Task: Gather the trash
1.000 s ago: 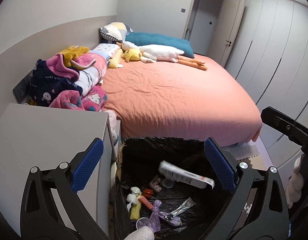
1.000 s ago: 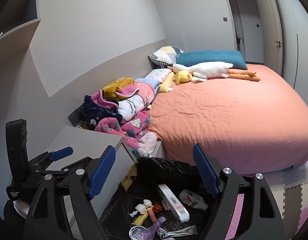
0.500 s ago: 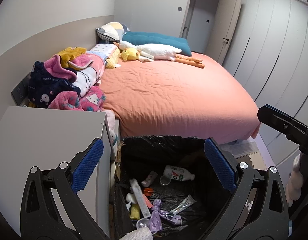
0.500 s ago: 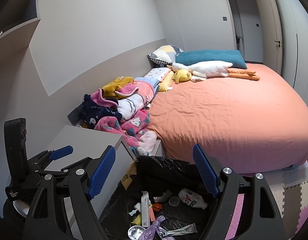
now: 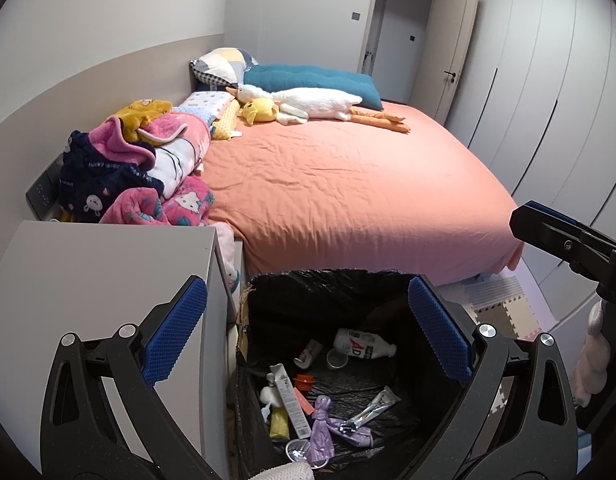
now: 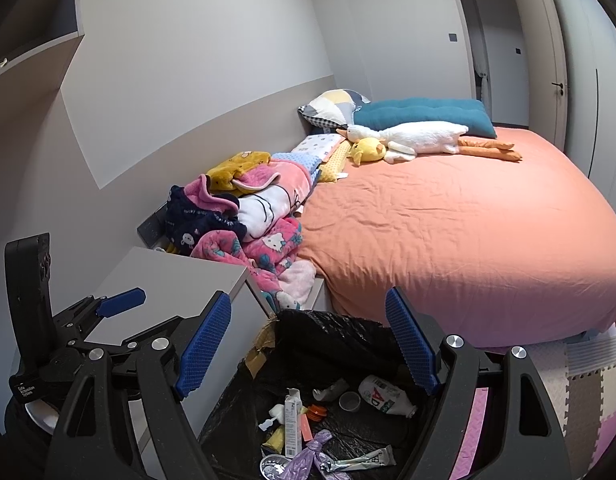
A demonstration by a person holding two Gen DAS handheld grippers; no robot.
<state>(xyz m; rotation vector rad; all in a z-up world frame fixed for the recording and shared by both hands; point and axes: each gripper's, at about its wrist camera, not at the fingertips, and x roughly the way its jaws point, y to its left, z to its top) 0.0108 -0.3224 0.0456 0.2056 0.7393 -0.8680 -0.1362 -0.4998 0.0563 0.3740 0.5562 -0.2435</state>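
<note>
Black bin liner, the landmark: a lined trash bin (image 5: 291,292) stands on the floor, its mouth open directly under both grippers.

Item: left gripper (image 5: 303,332), jaws wide apart, nothing between the blue pads; poised over the bin mouth.

Item: right gripper (image 6: 308,348), jaws likewise spread and empty; poised over the bin beside the left one.

Item: trash inside the bin, on the liner floor: white bottle (image 5: 364,349) lying on its side toward the far wall; small cup (image 5: 335,358) just beside it; orange cap (image 5: 304,381); long white carton (image 5: 290,400) slanted at the bin's left; flattened tube (image 5: 374,404); purple wrapper (image 5: 322,428) nearest the cameras.

Item: grey nightstand (image 5: 87,280), touching the bin's left side; nothing visible on its top.

Item: heap of fleece blankets (image 5: 147,176), beyond the nightstand, left of the bin.

Item: bed with salmon sheet (image 5: 348,192), just behind the bin; no litter discernible on it.

Item: plush goose (image 5: 308,102) and pillows at the bed's far end.

Assessment: the drop-off step looks complete, the trash being in the bin and both grippers empty. The next move calls for lifting clear of the bin and searching for remaining litter; none is visible.
</note>
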